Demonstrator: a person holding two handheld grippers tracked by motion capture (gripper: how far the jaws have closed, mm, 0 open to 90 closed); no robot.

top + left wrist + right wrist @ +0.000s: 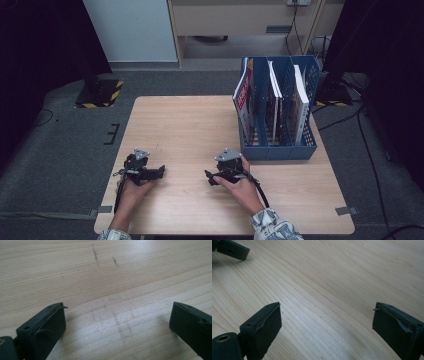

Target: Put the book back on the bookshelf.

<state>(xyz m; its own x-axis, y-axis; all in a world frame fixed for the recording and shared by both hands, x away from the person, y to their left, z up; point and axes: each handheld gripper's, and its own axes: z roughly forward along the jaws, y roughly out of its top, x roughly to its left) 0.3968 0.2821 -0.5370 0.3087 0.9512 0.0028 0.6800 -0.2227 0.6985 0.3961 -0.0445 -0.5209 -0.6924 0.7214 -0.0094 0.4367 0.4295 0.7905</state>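
— How do the grippers stand?
— The left gripper (pixel 161 171) and right gripper (pixel 208 176) rest on the table (pixel 185 125), jaws spread wide, holding nothing.
— And nearest them?
— The blue file rack (pixel 278 145) with books (pixel 244 97), just beside the right gripper.

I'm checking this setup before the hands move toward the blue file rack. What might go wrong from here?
1. The blue file rack sits near the table's far right corner; a push from the right gripper might slide it toward the edge.
2. The red-covered book leans in its slot; a jaw could catch the cover and bend it.
3. The left gripper and the right point at each other and could collide if both swing inward.
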